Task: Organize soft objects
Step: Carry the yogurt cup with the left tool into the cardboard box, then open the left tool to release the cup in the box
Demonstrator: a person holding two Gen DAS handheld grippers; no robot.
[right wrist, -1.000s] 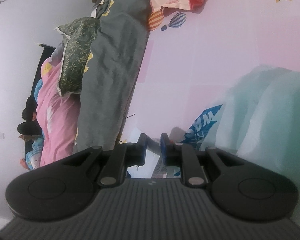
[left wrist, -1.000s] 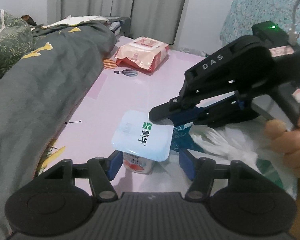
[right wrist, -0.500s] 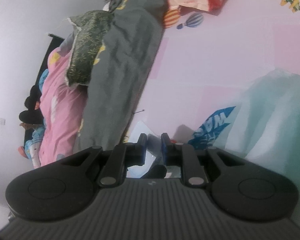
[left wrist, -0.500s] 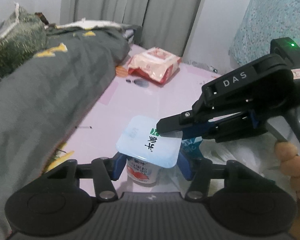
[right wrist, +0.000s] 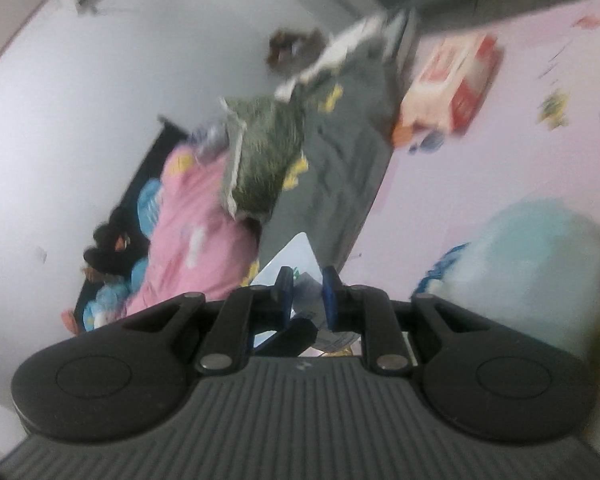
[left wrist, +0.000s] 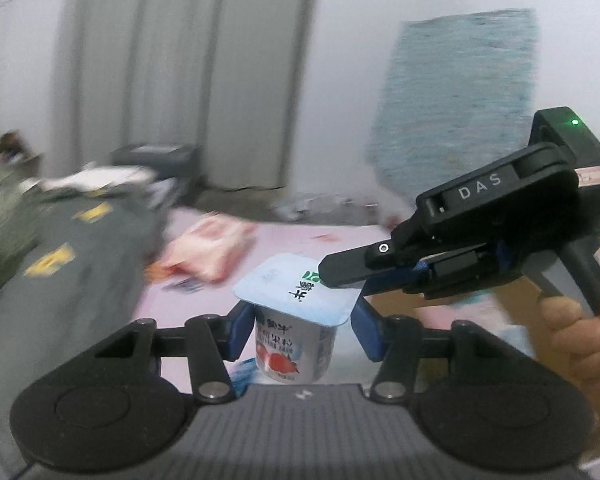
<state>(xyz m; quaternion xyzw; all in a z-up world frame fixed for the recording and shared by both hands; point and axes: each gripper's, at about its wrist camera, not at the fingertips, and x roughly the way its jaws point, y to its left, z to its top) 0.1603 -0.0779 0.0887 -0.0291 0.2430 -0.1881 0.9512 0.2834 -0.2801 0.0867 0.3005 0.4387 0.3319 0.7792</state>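
A yogurt cup [left wrist: 290,340] with a pale blue foil lid and a strawberry picture sits between my left gripper's blue pads [left wrist: 236,334]; the left gripper [left wrist: 296,334] is shut on its body and holds it above the pink mat. My right gripper [left wrist: 332,276] reaches in from the right, its tips at the lid's right edge. In the right wrist view the right gripper [right wrist: 306,294] is nearly shut, with the lid's edge [right wrist: 292,256] between and beyond its pads. Whether it pinches the lid is unclear.
A pink wet-wipes pack [left wrist: 212,252] lies on the pink mat [left wrist: 300,240], also in the right wrist view [right wrist: 452,88]. A grey quilt [left wrist: 60,264] lies left. A pale plastic bag [right wrist: 532,256] lies right. Grey curtains [left wrist: 188,72] hang behind.
The left gripper has lifted the yogurt cup off the mat and tilted upward. The right gripper has kept its tips at the lid's edge and risen with it.
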